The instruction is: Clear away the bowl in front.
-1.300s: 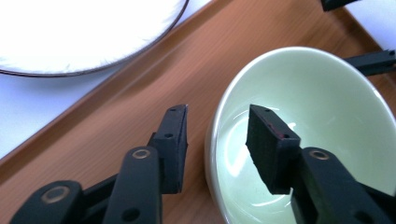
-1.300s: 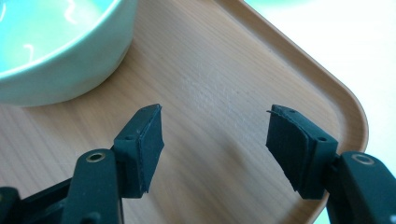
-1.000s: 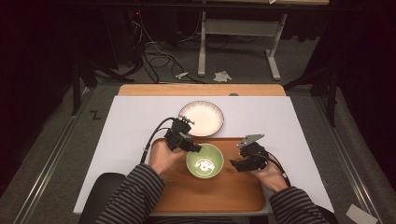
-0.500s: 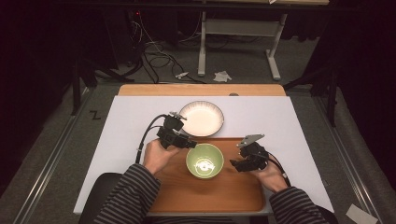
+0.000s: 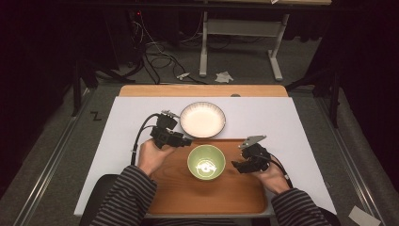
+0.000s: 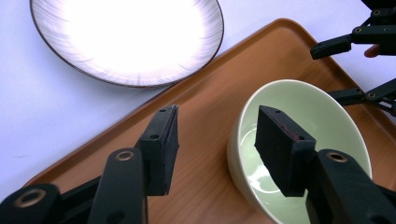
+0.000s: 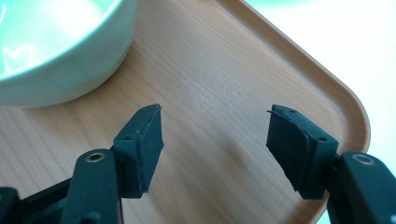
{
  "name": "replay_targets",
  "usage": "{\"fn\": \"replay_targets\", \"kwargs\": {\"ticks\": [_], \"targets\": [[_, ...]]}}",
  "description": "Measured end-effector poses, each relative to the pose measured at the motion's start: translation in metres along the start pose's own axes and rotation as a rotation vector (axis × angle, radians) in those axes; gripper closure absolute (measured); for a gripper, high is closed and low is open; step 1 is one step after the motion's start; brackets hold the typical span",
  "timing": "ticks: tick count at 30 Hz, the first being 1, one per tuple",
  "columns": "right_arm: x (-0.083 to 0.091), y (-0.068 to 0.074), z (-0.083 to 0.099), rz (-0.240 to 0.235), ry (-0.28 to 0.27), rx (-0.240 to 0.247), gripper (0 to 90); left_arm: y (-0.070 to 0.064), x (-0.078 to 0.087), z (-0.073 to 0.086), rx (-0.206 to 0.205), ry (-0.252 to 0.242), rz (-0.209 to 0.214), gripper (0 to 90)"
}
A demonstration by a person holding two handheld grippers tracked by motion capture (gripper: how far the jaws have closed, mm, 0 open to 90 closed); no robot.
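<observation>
Green bowl [image 5: 206, 162] sits empty on our wooden tray [image 5: 179, 193]; the white plate [image 5: 203, 119] lies empty beside it. We hold both grippers' jaws apart, gripping nothing.

Glossy glazed bowl [image 6: 299, 140] on matt wooden tray [image 7: 224, 93].

Pale green bowl [image 5: 206, 161]; brown wooden tray [image 5: 207, 197]; white, dark-rimmed plate [image 5: 203, 119].

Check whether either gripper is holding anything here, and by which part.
Nothing is held. The left gripper is open, its jaws astride the green bowl's rim without closing on it. The right gripper is open over the wooden tray.
</observation>
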State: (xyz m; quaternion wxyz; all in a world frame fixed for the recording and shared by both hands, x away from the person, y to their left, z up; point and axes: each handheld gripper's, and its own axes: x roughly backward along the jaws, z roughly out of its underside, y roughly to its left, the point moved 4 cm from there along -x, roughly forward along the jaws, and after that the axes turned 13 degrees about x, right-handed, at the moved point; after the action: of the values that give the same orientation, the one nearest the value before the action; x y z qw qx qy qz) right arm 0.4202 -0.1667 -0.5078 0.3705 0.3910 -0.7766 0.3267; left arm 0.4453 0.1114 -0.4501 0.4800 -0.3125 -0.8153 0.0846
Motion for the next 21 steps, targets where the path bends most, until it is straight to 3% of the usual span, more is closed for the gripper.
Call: {"fn": "replay_targets", "kwargs": {"ticks": [3, 4, 11, 21], "targets": [[0.0, 0.0, 0.0, -0.001, 0.0, -0.004, 37.6, 0.002, 0.002, 0.0, 0.003, -0.006, -0.005, 49.1], [0.0, 0.0, 0.0, -0.001, 0.0, -0.008, 37.6, -0.002, 0.0, 0.0, 0.057, -0.046, 0.007, 49.0], [0.0, 0.0, 0.0, 0.0, -0.001, -0.007, 37.7, -0.002, 0.001, 0.002, 0.144, -0.098, 0.018, 48.9], [0.001, -0.001, 0.0, 0.001, -0.007, -0.01, 37.8, 0.012, 0.007, 0.005, 0.131, -0.08, -0.014, 48.7]]}}
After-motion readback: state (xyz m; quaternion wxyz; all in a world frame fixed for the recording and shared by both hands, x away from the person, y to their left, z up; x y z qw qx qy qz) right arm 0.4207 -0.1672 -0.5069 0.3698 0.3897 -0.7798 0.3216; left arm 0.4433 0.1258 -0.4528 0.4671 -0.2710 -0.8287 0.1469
